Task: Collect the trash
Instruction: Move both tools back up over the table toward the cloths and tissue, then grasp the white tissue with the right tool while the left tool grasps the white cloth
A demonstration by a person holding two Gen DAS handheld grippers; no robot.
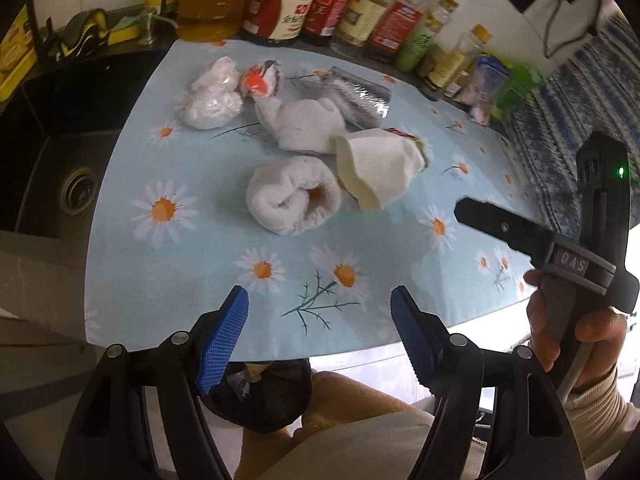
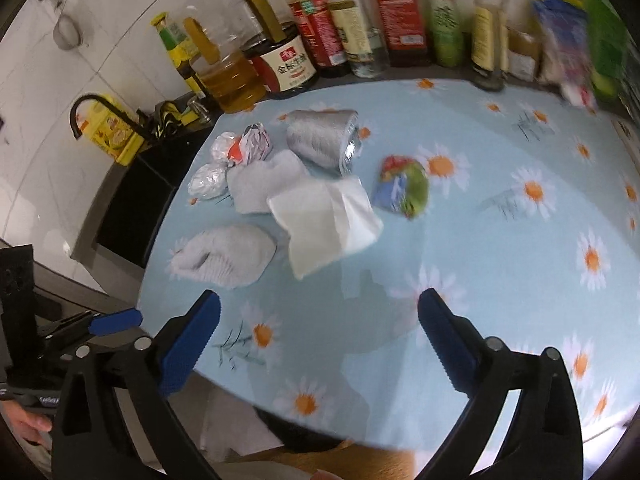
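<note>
Trash lies on the daisy-print tablecloth: a rolled white towel-like wad, a folded white napkin, a crumpled tissue, a silver foil wrapper, clear plastic balls, an orange-silver wrapper and a colourful packet. My left gripper hangs open and empty over the near table edge, short of the wad. My right gripper is open wide and empty, also near the front edge. A black bag sits below the edge.
Oil and sauce bottles line the back of the table. A dark sink with a black tap lies to the left. A hand holds the right tool at the right side.
</note>
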